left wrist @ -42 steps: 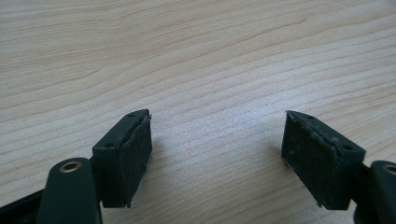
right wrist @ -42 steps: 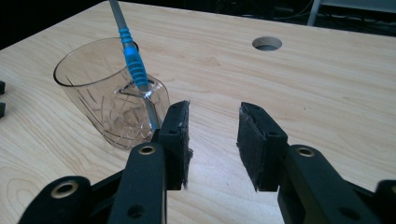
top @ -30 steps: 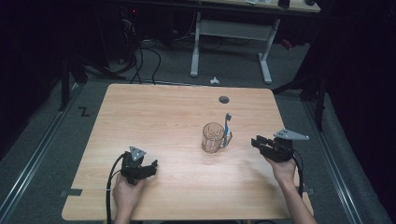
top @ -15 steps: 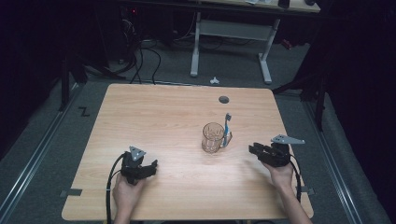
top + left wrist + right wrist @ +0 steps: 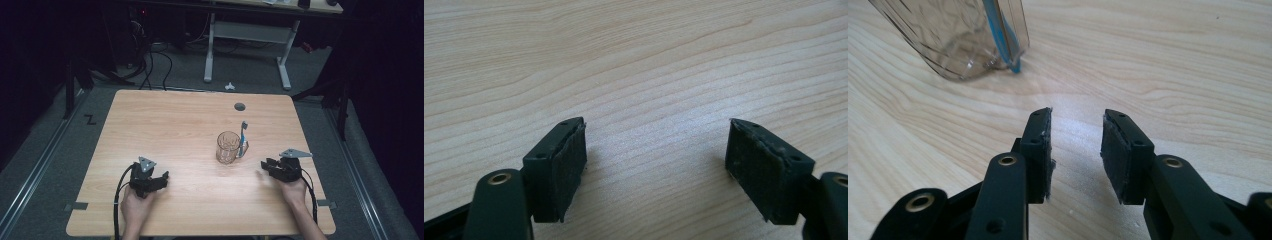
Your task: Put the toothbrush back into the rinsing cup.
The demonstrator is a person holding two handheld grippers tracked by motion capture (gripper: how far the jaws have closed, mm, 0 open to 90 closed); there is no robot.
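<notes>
A clear glass mug [image 5: 228, 147] stands upright right of the table's middle, with a blue toothbrush [image 5: 243, 134] leaning in it. My right gripper [image 5: 265, 166] lies low on the table to the mug's right and a little nearer the person, pointing left. Its jaws are open by a narrow gap with nothing between them. In the right gripper view the gripper [image 5: 1077, 125] faces the mug's base [image 5: 963, 40] and the toothbrush handle [image 5: 1004, 35], a short way off. My left gripper [image 5: 162, 178] rests at the front left, wide open [image 5: 656, 150] over bare wood.
The wooden table [image 5: 165, 125] has a round cable hole [image 5: 240, 106] near its far edge. A person's hands hold both grippers from the near edge, with cables trailing back. Beyond the table are a desk frame [image 5: 245, 35] and cables on the grey floor.
My right gripper has drawn back toward the person's side and dropped lower, away from the mug. The left gripper, mug and toothbrush have stayed put.
</notes>
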